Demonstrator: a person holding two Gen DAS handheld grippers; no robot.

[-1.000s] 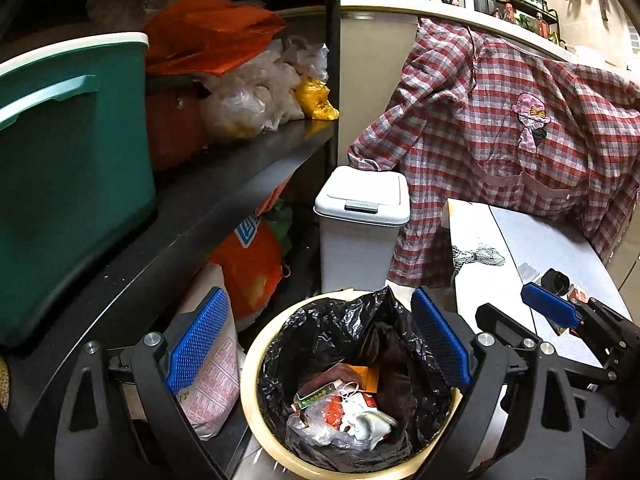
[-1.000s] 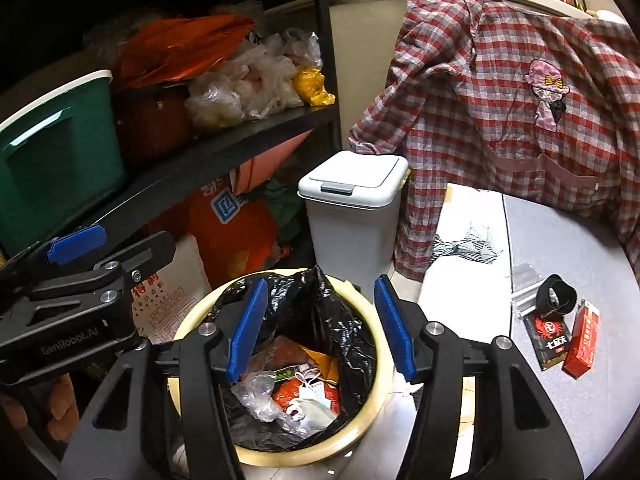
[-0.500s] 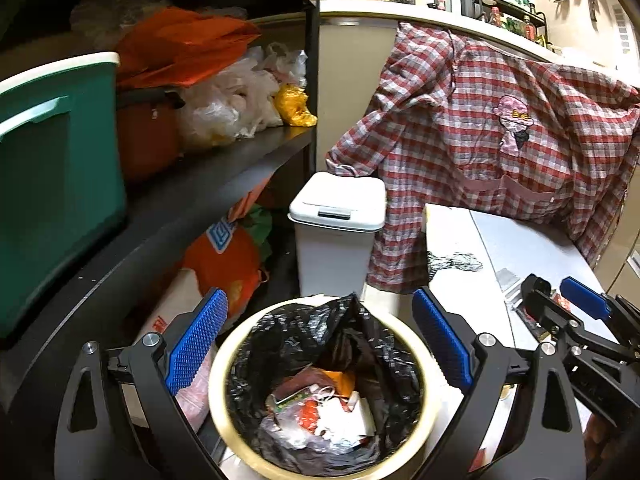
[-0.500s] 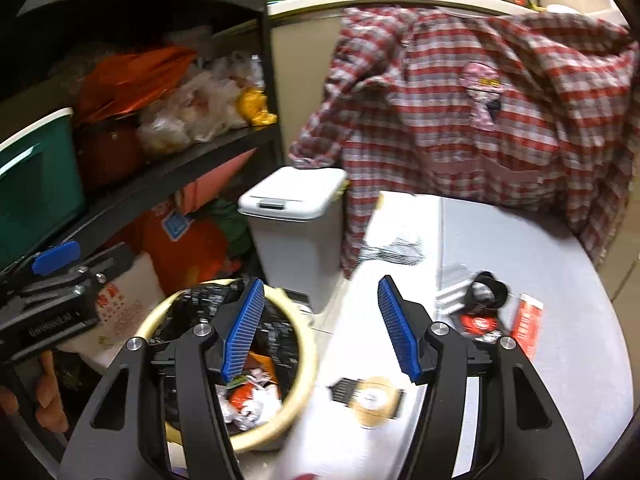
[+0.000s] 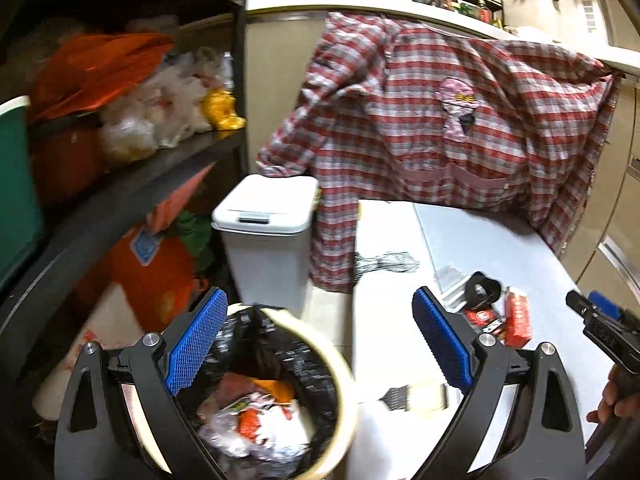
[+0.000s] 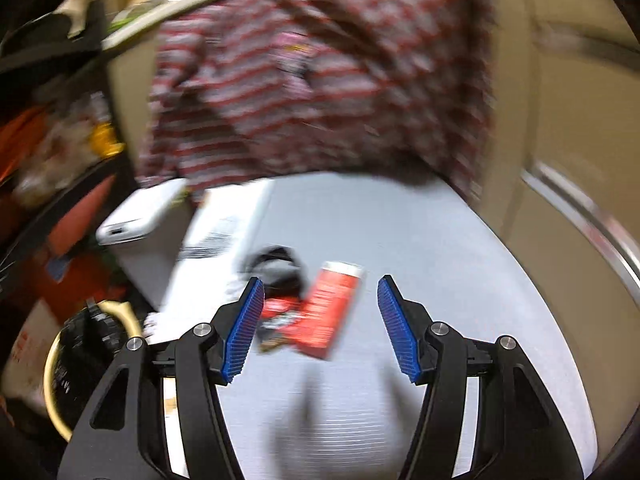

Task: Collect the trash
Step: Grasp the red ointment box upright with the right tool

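Trash sits piled in a round yellow-rimmed bin (image 5: 344,364) lined with a black bag (image 5: 280,344), low in the left wrist view, just left of centre: crumpled white plastic, orange scraps and wrappers. The left gripper (image 5: 316,344) hangs over it with its blue pads wide apart and nothing between them; one pad lies over the bin's rim, the other over the grey table (image 5: 492,240) beside it.

On that table, right of centre, a red packet (image 5: 518,316) lies touching a darker red-and-black wrapper (image 5: 482,316), with a black ring-shaped thing (image 5: 484,290) just behind them. Nearer the bottom of the frame lies a pale comb-like piece (image 5: 416,396). At the right edge the right gripper (image 5: 600,312) shows, with a hand (image 5: 612,400) under it.

The right wrist view is badly smeared. Its jaws stand apart and empty, and the red packet (image 6: 330,312) appears between the pads but farther off, flat on the table, not touched. The bin (image 6: 54,360) sits at the lower left there.

Behind the table a red plaid shirt (image 5: 440,132) drapes over a counter edge. A white lidded bin (image 5: 266,220) stands at centre left, beside dark shelves (image 5: 132,184) stuffed with bags.
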